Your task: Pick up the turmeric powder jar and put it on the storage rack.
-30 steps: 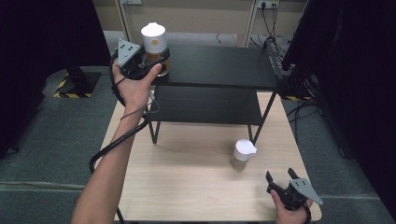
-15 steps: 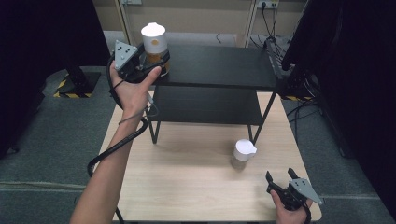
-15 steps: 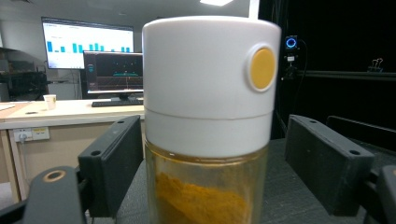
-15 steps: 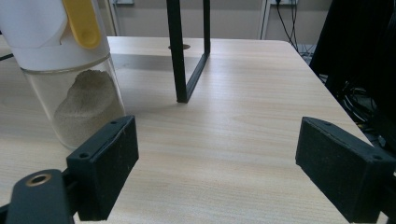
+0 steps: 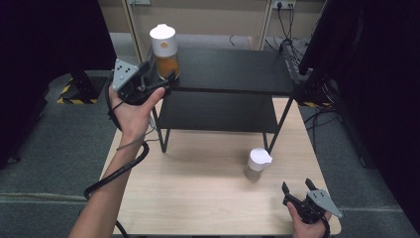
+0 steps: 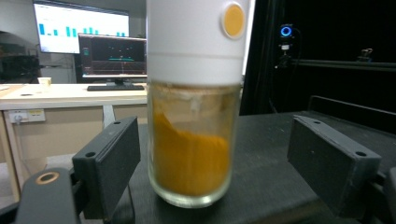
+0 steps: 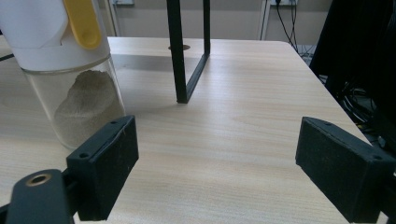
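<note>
At upper left, the orange jar (image 5: 165, 52) stands on the shelf (image 5: 233, 69) between the left gripper (image 5: 157, 79)'s just-opened, clear jaws; its smooth, breakable glass looks slippery, so grip below the lid.

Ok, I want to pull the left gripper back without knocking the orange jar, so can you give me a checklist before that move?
1. Left gripper jaws clear of the orange jar: ok; they have just been opening, a gap shows each side.
2. Jar upright on the black shelf: ok.
3. Jar back from the shelf's edge: not ok, it stands near the front left corner.
4. Jar's white lid on: ok.
5. Right gripper out of the way: ok, open, low on the wooden table.
</note>
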### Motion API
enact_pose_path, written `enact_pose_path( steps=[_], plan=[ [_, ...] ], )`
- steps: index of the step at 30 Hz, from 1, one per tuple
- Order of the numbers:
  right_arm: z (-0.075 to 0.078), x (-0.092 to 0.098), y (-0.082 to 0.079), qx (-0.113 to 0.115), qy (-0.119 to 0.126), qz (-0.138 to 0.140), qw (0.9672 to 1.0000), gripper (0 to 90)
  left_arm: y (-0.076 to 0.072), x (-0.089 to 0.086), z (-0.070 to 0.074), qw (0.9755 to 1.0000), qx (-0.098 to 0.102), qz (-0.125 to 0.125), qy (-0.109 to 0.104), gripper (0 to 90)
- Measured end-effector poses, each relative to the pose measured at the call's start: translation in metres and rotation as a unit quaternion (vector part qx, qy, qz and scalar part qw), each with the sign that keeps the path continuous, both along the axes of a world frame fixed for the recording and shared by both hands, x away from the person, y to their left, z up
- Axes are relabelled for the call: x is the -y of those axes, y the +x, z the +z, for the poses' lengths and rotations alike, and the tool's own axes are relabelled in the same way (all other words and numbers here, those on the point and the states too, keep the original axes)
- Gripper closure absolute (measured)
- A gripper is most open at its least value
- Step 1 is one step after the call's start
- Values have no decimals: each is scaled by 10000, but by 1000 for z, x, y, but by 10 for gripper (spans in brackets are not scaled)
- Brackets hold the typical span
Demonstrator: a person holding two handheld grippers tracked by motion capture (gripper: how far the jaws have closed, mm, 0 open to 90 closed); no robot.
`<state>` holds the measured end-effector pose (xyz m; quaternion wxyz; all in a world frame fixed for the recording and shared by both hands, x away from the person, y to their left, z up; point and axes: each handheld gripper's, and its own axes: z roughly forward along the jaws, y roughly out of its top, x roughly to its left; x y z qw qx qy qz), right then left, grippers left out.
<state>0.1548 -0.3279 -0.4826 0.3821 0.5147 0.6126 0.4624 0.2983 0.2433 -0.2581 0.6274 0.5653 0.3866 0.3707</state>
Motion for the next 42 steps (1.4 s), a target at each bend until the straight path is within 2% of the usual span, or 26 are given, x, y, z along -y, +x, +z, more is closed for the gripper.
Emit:
enact_pose_path(
  steps=[8,12,18,21,26,31,36,42],
  plan=[
    [0,0,0,9,1,-15,10000,133,-22,-11,-24,9998,129,-171,14,165],
    [0,-1,0,2,-12,-11,10000,134,-31,-22,-36,9992,18,-398,-98,165],
    [0,-1,0,3,-31,-13,10000,134,-45,-29,-56,9993,15,-378,-36,165],
    [0,-1,0,5,-25,-17,10000,134,-49,-33,-68,9988,-31,-478,-81,166],
    [0,-1,0,8,-24,-15,10000,134,-58,-35,-88,9990,-41,-432,-112,166],
    [0,-1,0,8,-26,-17,10000,134,-62,-37,-100,9989,-81,-445,-109,165],
    [0,-1,0,15,-31,-17,10000,134,-67,-38,-108,9990,-102,-428,35,164],
    [0,-1,0,8,-41,-16,10000,134,-71,-42,-122,9980,-150,-574,236,163]
  ],
)
